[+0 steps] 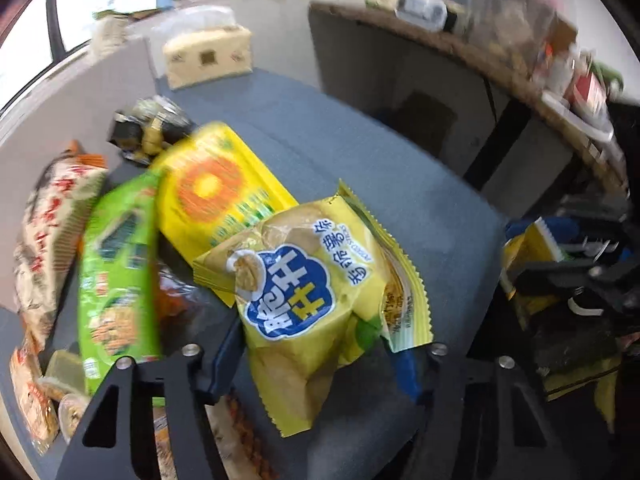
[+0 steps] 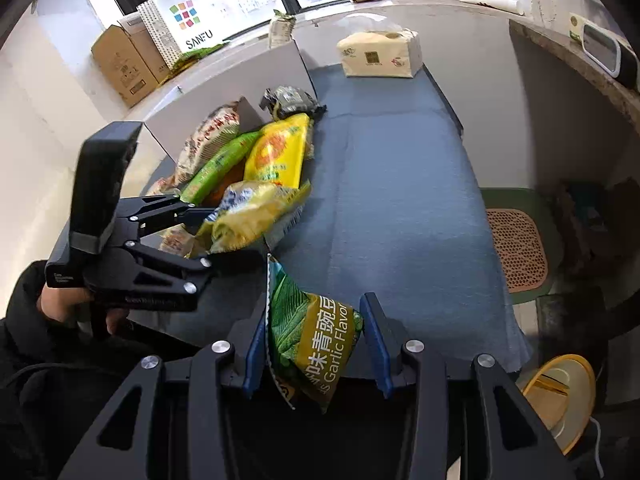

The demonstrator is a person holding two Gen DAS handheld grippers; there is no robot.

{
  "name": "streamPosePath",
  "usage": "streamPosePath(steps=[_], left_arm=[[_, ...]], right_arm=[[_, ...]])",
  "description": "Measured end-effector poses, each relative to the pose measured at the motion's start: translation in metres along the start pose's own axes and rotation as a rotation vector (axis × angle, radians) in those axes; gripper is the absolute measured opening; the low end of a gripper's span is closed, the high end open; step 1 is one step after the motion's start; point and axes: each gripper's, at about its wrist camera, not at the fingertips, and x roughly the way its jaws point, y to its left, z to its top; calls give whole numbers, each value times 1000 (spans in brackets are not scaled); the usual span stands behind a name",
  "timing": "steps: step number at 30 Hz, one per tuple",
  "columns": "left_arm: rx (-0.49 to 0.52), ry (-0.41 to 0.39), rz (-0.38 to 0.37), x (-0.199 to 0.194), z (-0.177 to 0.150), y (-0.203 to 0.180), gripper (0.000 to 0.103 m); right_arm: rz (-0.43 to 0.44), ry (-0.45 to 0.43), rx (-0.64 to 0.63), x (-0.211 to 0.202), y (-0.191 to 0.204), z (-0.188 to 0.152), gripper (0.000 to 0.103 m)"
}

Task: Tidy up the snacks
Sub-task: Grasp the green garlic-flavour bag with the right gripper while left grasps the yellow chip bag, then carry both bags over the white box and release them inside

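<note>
Left gripper (image 1: 316,356) jaws grip a yellow chip bag (image 1: 316,280) above the blue tabletop (image 1: 420,216). Right gripper (image 2: 316,344) jaws pinch a green pea bag (image 2: 316,332) reading "Garlic Flavor". Only the right view shows the "SANFU" bag (image 2: 188,20).

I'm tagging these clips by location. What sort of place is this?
Probably a lived-in room at home or a small office, not a shop. Snack bags lie on a blue-covered table by a window sill, with a tissue pack, cardboard boxes and a shopping bag nearby.
</note>
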Motion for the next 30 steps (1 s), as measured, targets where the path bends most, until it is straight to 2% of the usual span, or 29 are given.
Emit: streamPosePath(steps=[1,3,7,9,13,15,19,24,30], left_arm=[[-22,-36,-22,-13,0,5,61],[-43,-83,-35,-33,-2,9,60],[-93,-231,-51,-87,-4,27,60],[-151,-307,-71,-115,-5,44,60],[-243,-431,0,-146,-3,79,60],[-306,-484,-7,-160,-1,106,60],[-386,-577,41,-183,16,157,60],[-438,-597,86,-180,48,208,60],[-446,-578,141,-168,80,242,60]], right_arm=[[5,-9,1,0,1,1,47],[20,-34,2,-4,5,5,47],[68,-101,21,-10,12,15,47],[99,-132,26,-12,16,24,47],[159,-183,22,-7,29,55,47],[192,-195,3,2,40,77,47],[209,-202,-103,17,76,128,47],[243,-266,-171,29,114,191,47],[301,-303,-112,67,134,270,47]])
